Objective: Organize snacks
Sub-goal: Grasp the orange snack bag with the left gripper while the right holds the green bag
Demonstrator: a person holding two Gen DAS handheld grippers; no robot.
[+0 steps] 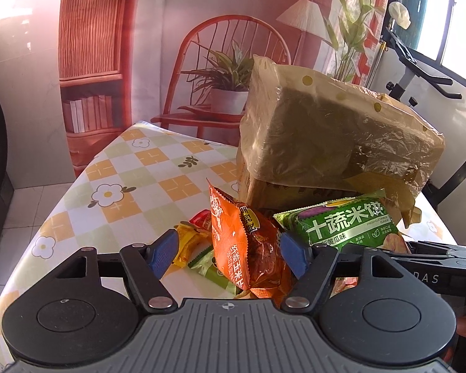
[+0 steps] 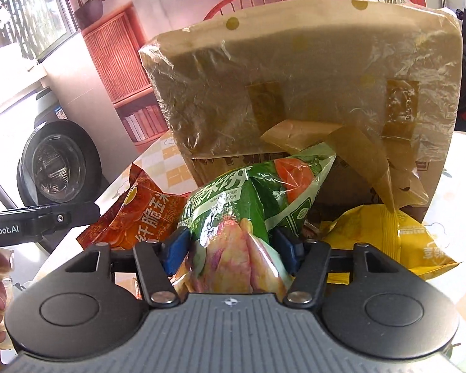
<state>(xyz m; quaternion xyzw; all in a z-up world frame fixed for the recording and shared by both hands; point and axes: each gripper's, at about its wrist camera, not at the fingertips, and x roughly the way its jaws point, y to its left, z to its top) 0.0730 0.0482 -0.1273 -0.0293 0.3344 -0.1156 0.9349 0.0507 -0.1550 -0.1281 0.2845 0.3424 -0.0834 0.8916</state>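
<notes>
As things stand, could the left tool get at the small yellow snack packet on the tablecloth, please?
Probably not yet: the left tool holds the orange corn snack bag, which hangs in front of the small yellow packet lying just behind its left finger.

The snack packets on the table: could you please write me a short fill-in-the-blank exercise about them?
1. The left gripper is closed on the ____ packet.
2. The right gripper grips the ____ packet.
3. Behind both packets stands a plastic-wrapped cardboard ____.
4. The tablecloth is printed with white ____.

Missing words: orange; green; box; flowers
</notes>
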